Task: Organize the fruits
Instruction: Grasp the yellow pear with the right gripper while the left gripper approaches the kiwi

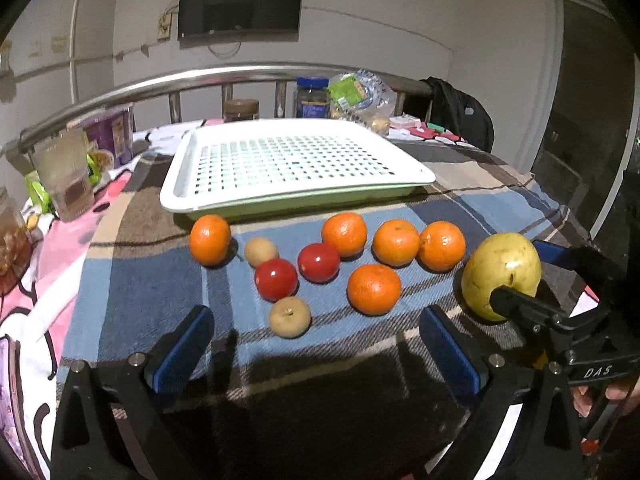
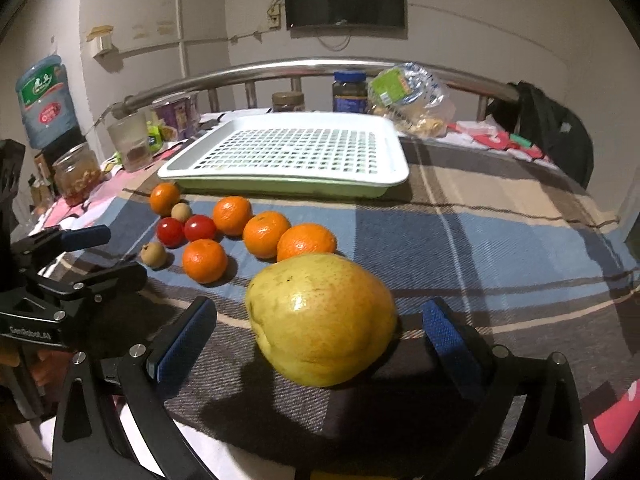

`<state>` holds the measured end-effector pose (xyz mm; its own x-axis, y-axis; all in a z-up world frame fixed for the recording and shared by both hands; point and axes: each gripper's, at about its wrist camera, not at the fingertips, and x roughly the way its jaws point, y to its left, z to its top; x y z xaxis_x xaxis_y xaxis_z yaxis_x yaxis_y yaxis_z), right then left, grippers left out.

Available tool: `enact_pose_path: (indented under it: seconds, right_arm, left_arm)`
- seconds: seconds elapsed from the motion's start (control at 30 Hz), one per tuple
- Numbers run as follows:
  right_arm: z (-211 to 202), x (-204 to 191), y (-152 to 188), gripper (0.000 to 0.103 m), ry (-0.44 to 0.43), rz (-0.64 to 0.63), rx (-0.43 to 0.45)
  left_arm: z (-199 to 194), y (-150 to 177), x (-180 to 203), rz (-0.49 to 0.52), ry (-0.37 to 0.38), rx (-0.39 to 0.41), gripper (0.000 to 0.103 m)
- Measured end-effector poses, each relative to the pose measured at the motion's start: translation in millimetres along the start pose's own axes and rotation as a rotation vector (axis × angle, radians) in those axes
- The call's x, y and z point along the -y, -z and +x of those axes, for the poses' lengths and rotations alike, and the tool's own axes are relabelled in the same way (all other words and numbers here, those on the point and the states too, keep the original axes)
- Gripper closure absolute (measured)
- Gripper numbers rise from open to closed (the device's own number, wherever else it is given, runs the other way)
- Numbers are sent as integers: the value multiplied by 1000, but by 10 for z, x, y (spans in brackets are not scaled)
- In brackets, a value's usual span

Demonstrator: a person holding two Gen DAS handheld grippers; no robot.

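Observation:
A white perforated tray point(image 1: 412, 176) point(image 2: 396, 168) stands at the back of the plaid blanket. In front of it lie several oranges point(image 1: 373, 289) point(image 2: 205, 261), two red tomatoes point(image 1: 276, 279) point(image 2: 200, 228) and two small brown fruits point(image 1: 289, 317) point(image 2: 154, 255). A large yellow pear point(image 1: 502, 268) point(image 2: 320, 320) lies to the right of them. My right gripper point(image 2: 318, 322) is open, its fingers on either side of the pear and apart from it; it also shows in the left wrist view point(image 1: 532, 276). My left gripper point(image 1: 316, 338) is open and empty, just short of the near brown fruit.
Jars point(image 2: 350, 91), a plastic bag point(image 2: 416, 104) and a cup point(image 2: 130, 142) stand along the metal bed rail point(image 2: 280, 70) behind the tray. A glass jar point(image 2: 76, 174) stands at the left edge. A black bag point(image 2: 556, 128) hangs at the rail's right end.

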<state>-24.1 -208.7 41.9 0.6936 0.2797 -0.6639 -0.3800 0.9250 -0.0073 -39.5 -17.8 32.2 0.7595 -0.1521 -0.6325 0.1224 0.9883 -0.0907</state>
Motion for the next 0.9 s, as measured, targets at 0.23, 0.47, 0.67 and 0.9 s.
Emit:
enact_pose_path:
  seconds: [0.23,0.47,0.67,0.9]
  right_arm:
    - [24,-5,15,0,16,-2,-5]
    - [57,-15,21,0,24,-2,-21]
    - [73,1,17,0,13,4,-29]
    - [104,65,45,0,-37,48,-60]
  left_arm:
    - [31,-11,13,19,-22,-11,0]
    - [58,-7,-8,11,-18,-27,0]
    - [113,-6,-81,-26,23,-59,0]
    - [111,-4,-164,-51,23,-70,3]
